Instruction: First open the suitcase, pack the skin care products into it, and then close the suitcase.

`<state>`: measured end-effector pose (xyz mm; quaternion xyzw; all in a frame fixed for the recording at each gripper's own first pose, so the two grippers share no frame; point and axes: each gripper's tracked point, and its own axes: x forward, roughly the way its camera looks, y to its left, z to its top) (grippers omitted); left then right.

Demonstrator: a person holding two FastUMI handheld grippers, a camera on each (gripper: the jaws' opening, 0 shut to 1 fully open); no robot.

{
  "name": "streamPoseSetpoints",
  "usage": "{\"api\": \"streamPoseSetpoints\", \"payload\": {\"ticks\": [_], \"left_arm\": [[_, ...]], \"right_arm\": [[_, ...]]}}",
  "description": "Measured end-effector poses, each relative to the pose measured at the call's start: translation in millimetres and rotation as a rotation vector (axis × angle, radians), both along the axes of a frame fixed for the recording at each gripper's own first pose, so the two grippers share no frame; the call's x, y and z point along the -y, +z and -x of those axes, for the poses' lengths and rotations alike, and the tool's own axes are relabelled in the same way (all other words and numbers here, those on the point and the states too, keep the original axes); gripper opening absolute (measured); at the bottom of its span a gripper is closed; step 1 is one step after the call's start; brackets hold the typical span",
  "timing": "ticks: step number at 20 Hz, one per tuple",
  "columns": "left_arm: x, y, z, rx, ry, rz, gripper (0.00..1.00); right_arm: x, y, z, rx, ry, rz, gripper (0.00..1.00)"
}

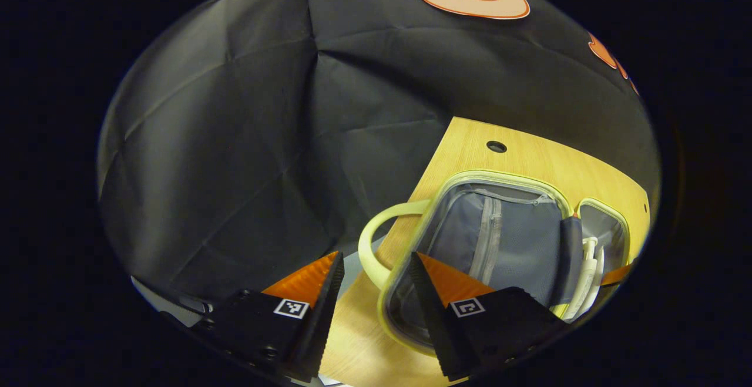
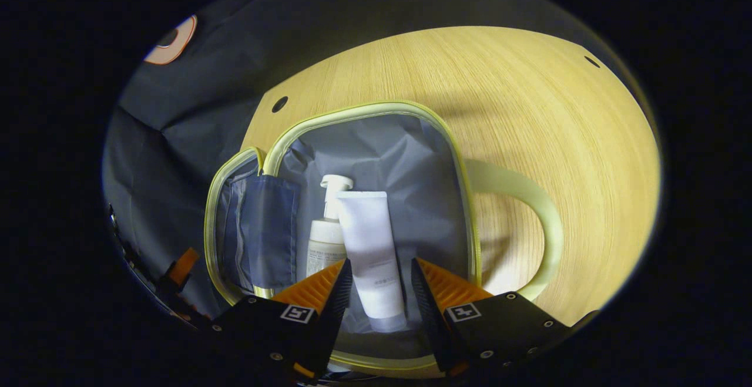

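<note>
Two skin care products lie side by side in the open suitcase (image 2: pixel 376 140), which rests flat on the wooden table (image 2: pixel 529 111): a white pump bottle (image 2: pixel 326 234) and, touching its side, a white tube (image 2: pixel 370 252). Both sit on the grey lining of the deeper half, with the pump head pointing toward the far rim. The other half, with its zipped mesh pocket (image 1: pixel 490 234), lies folded out beside it, and a pale yellow-green handle (image 2: pixel 529 222) loops out from the suitcase's side over the table.

In the right gripper view, the right gripper (image 2: pixel 380 284) hangs just above the suitcase with its fingers parted wide. The lower end of the tube shows in the gap between them, but neither finger presses on it, so the gripper grasps nothing.

In the left gripper view, the left gripper (image 1: pixel 376 278) is likewise spread wide and empty. It hovers near the table's edge at the pocket half of the suitcase, with the second handle (image 1: pixel 376 240) showing in the gap between the fingers; whether a fingertip touches the rim cannot be told. The bottle and tube (image 1: pixel 587 275) appear at the far right of this view.
</note>
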<state>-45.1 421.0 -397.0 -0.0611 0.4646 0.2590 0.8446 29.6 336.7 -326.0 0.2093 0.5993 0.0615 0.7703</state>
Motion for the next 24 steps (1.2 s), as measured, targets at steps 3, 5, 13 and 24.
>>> {"api": "streamPoseSetpoints", "payload": {"ticks": [3,5,13,24], "left_arm": [[-7.8,-3.2,-2.0,0.014,0.011,0.018,0.72],[-9.5,-5.0,-7.0,0.038,0.019,0.062,0.72],[-24.7,-46.3,-9.4,0.095,0.231,0.329,0.77],[-33.1,-94.0,-18.0,0.094,0.284,0.499,0.27]], "right_arm": [[13.3,14.4,-1.8,0.039,-0.018,0.017,0.63],[26.0,30.8,-6.8,0.099,-0.036,0.022,0.72],[103.8,104.7,-19.8,0.387,-0.09,0.122,0.88],[155.8,162.9,-15.7,0.592,-0.11,0.223,0.93]]}}
